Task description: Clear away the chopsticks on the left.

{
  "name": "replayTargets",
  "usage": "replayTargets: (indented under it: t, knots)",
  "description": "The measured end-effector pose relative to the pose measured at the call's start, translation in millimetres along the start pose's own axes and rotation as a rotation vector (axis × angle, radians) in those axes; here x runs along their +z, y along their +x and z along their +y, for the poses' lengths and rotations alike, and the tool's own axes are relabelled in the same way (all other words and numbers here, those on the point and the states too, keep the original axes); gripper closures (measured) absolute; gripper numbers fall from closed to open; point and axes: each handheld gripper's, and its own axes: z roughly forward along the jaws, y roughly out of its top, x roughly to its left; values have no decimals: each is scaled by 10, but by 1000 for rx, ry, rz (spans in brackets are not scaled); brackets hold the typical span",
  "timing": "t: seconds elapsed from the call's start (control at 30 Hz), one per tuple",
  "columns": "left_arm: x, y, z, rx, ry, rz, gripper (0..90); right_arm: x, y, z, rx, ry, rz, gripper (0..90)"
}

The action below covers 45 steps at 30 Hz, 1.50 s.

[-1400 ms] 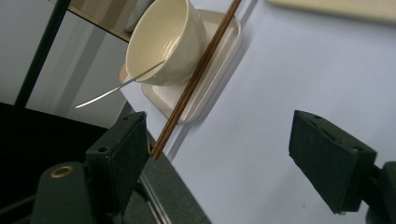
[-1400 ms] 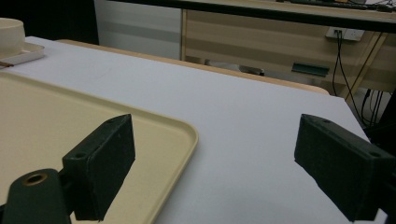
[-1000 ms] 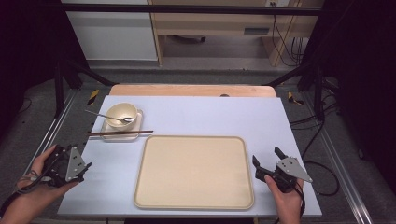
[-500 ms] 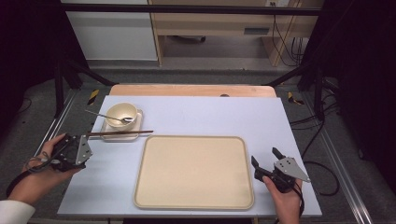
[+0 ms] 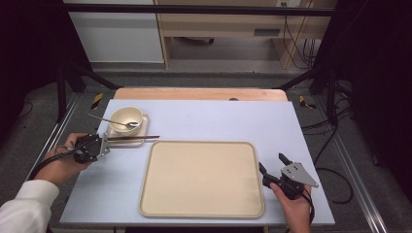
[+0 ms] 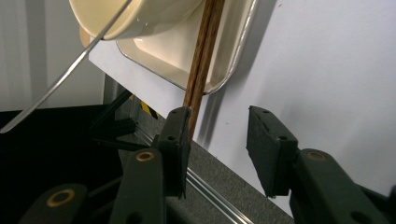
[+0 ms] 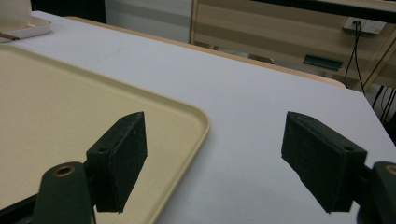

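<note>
The left hand-held gripper (image 6: 217,140), jaws closing but not yet gripping, should centre on the chopsticks (image 6: 201,60) before squeezing; the right hand-held gripper (image 7: 219,163) waits open.

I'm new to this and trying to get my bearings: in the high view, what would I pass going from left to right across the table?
Left tongs → cream bowl with a spoon on its small tray → big beige tray → right tongs.

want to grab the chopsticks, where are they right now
In the high view the chopsticks lie across the small tray at far left, in front of the bowl, their near end at the left claw.
</note>
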Motion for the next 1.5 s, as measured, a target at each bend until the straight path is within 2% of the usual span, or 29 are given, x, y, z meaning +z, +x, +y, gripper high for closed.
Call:
replayTargets:
  t: [0.13,0.23,0.4,0.5,0.7,0.93,1.37,1.5]
  knots:
    - [92,55,-1,-10,8,-3,641,6,5,2,-9,0,8,230]
    - [181,80,-33,-14,25,-26,674,0,9,4,-9,1,10,231]
    - [239,100,-83,-8,31,-24,714,9,3,-1,-9,6,8,232]
    - [257,113,-106,-12,23,-13,716,14,9,-4,-13,10,7,233]
    - [247,145,-108,14,19,4,716,22,15,-10,-12,20,5,234]
    - [276,166,-124,28,26,-5,716,24,16,-19,-16,28,8,235]
    - [362,167,-116,25,35,-18,720,25,16,-18,-15,29,12,236]
    - [375,162,-85,40,36,-19,721,25,15,-19,-14,30,13,236]
